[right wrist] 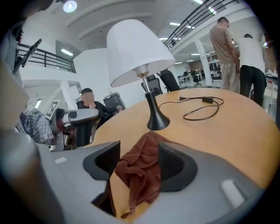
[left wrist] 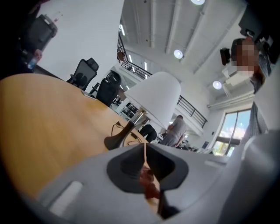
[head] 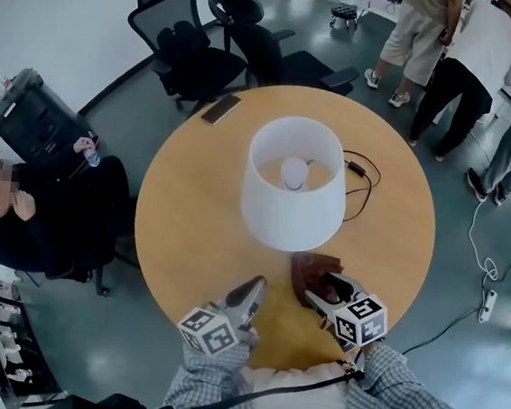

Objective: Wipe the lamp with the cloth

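The right tongs (right wrist: pixel 136 162) gape astride the brown cloth (right wrist: pixel 146 144), plain only in the right gripper view; left tongs (left wrist: pixel 145 153) pressed together.

Left gripper (head: pixel 254 288): jaws closed together, pointing nearly level.
Right gripper (head: pixel 323 290): jaws wide apart, tilted downward.

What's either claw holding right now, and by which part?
Nothing is held. The right claw stands open around the bunched cloth on the table, without squeezing it. The left claw is shut, apparently empty.
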{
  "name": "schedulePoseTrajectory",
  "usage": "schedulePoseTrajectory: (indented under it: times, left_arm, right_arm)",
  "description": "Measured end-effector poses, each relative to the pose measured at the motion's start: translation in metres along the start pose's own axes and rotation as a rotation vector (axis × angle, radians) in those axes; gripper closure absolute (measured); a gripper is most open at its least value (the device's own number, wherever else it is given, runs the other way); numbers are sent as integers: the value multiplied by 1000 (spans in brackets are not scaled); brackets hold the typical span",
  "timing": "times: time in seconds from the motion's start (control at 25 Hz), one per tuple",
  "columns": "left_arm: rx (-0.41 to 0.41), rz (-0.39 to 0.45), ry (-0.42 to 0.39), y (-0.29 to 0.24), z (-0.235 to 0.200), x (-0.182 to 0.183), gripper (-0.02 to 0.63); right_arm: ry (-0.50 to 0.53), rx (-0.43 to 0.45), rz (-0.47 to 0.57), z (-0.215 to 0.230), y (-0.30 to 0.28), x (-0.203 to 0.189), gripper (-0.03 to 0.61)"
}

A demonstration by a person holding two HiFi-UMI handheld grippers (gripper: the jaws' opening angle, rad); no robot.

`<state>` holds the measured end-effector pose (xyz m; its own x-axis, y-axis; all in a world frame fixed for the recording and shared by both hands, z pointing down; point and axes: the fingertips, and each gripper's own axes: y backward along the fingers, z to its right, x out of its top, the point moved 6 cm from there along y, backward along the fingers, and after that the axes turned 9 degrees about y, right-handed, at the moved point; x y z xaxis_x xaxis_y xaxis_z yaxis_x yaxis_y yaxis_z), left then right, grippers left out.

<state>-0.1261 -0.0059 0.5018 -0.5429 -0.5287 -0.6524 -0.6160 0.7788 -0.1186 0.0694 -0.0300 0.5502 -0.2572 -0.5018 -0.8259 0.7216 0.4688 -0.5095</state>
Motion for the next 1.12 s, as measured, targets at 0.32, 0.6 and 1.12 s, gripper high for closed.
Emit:
schedulePoseTrajectory:
  times: [0.32, 0.6, 1.12]
  left_arm:
    - [6, -90, -101, -11, -2, -8, 612]
    - [2, -196, -193, -21, 9, -28, 612]
    - [62, -188, -214, -19, 7, -30, 613]
  right_arm:
    - [-60, -106, 110, -5, 32, 15, 562]
    - [-120, -53, 136, -11, 23, 16, 574]
    - [-85, -33, 122, -7, 14, 23, 574]
